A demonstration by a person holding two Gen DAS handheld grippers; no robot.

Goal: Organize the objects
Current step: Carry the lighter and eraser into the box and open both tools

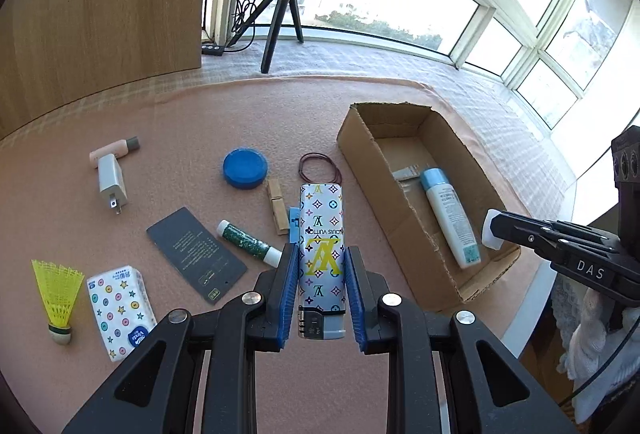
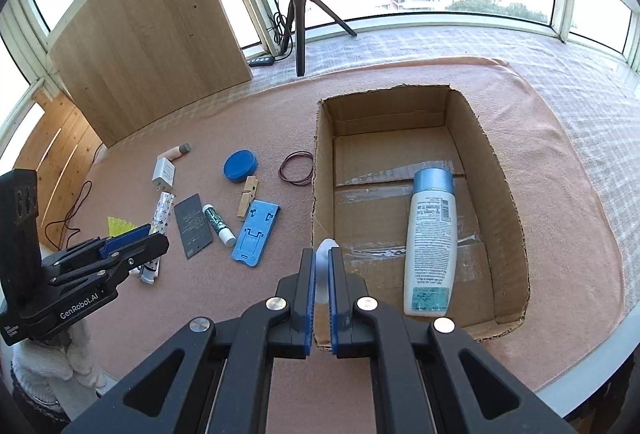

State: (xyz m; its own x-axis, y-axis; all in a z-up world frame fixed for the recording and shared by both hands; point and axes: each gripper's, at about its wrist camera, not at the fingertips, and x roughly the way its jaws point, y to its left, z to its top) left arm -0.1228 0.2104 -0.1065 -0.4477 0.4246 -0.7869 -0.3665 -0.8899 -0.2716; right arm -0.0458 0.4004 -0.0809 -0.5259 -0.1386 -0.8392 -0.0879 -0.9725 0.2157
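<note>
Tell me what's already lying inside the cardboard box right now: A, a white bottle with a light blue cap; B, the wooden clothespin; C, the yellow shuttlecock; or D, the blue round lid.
A: the white bottle lies on its side on the floor of the cardboard box, while the other three things sit out on the pink cloth.

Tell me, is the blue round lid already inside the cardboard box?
No, the blue round lid lies on the pink mat, outside the cardboard box.
</note>
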